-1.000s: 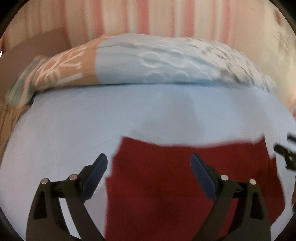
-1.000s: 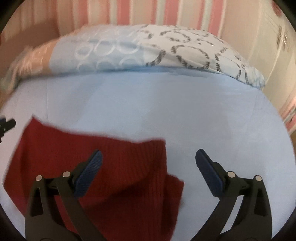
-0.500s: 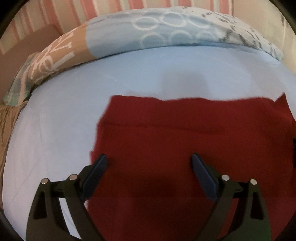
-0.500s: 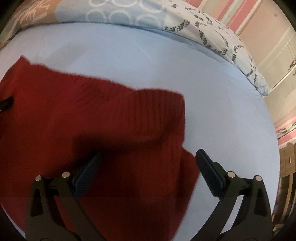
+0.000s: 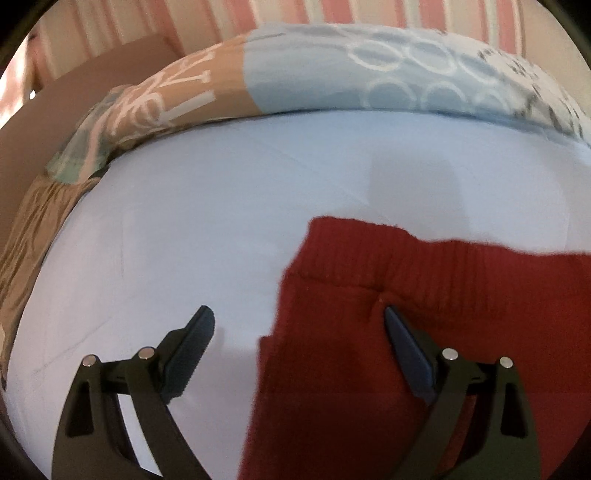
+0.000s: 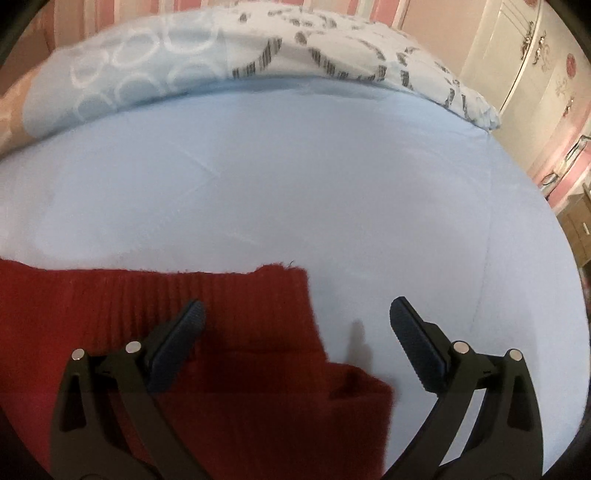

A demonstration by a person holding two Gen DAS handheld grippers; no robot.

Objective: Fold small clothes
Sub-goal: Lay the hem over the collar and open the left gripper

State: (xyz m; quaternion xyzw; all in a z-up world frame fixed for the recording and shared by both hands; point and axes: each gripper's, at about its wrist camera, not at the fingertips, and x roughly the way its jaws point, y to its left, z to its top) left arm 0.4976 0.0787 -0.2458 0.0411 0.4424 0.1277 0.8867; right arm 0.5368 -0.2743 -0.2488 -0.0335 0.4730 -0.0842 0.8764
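A bed fills both views, covered by a pale blue sheet (image 5: 207, 229) that lies smooth with a few faint creases. Along its far edge runs a patterned quilt (image 5: 332, 77), light blue with white rings, tan with white marks at its left end and grey dashes at its right. Behind it the wall (image 5: 317, 11) carries pink and white stripes. In the right wrist view a cream wardrobe (image 6: 532, 62) with ornate handles stands past the bed's right edge.

A red knit (image 5: 406, 332) lies flat on the sheet at the near side of the bed. Its ribbed band runs along the far edge, and a folded layer forms a step lower down on each side.

The left gripper (image 5: 299, 325) hangs above the garment's left edge with its jaws spread wide and nothing between them. Its left finger is over bare sheet and its right finger is over the red cloth, near a small pucker in the knit.

The right gripper (image 6: 295, 317) is likewise spread wide and holds nothing. It straddles the garment's right edge: left finger over the ribbed band, right finger over the sheet. Whether either gripper touches the cloth I cannot tell.
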